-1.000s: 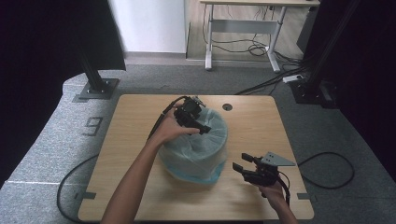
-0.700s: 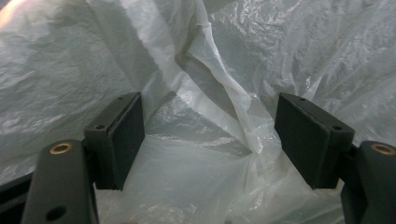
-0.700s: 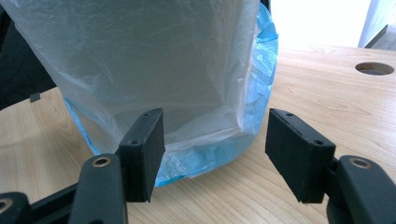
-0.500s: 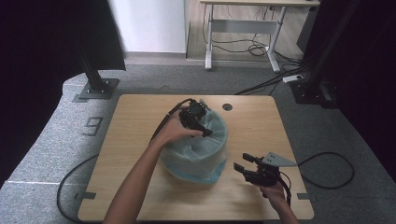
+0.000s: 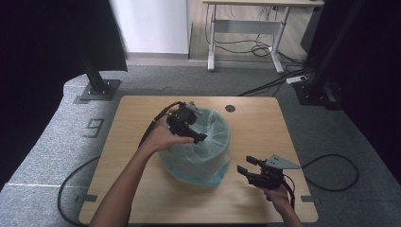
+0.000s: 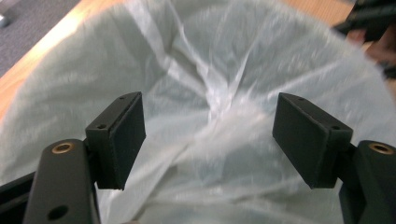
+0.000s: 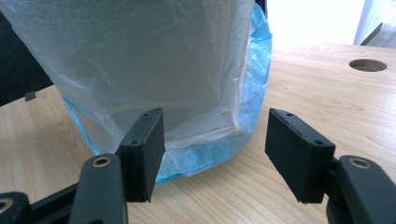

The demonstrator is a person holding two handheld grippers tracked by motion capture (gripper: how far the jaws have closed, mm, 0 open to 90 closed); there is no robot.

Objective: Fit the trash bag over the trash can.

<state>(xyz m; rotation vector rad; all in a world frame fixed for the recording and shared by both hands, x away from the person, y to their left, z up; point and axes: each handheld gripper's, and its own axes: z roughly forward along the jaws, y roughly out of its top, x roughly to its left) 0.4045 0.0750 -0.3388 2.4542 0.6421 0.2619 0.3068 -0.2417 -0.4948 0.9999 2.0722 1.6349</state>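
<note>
A round bin (image 5: 196,158) lined with a pale translucent bag (image 6: 215,60) stands mid-table, and a blue bag (image 7: 259,56) shows beneath the pale one at its base. My left gripper (image 5: 197,135) hovers open over the bin's mouth. In the left gripper view its jaws (image 6: 208,135) stand wide with only crumpled liner beyond them. My right gripper (image 5: 243,164) rests low at the bin's near right side. It is open (image 7: 215,149) and points at the bin's lower wall without touching it.
The wooden table (image 5: 265,123) has a round cable hole (image 5: 230,108) behind the bin. Cables trail off both sides to the grey floor. A desk frame (image 5: 246,33) and black stand feet (image 5: 99,87) sit beyond the far edge.
My left gripper has shifted a little toward the near left over the bin's mouth, still open. The right gripper has kept still.
</note>
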